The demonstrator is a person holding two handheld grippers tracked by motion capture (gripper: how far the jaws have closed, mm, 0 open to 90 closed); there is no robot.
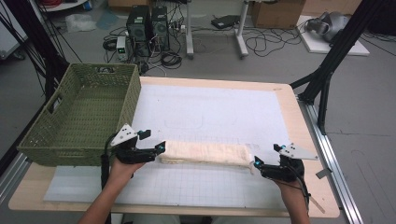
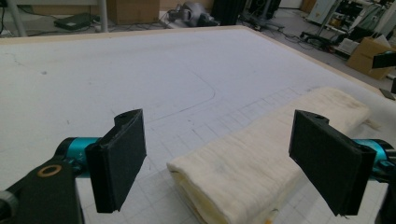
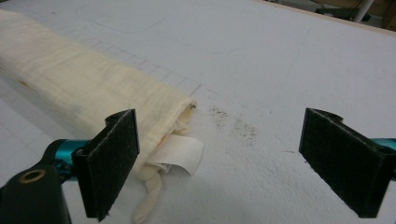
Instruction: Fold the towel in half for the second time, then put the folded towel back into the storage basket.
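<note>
My left gripper (image 1: 161,148) and right gripper (image 1: 256,163) stand with jaws wide open, empty, flanking the folded cloth (image 1: 205,154) low at frame centre on the worktop (image 1: 285,100); a careless sweep could unfold it.

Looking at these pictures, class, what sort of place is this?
Probably a lab or workshop: computer towers and loose cables on the floor, cardboard boxes behind, and a gridded mat on the table.

Looking along my left gripper (image 2: 217,163), the near end of the folded cloth (image 2: 261,158) runs off the bottom edge; past my right gripper (image 3: 217,163), its far end leaves the frame's left side.
</note>
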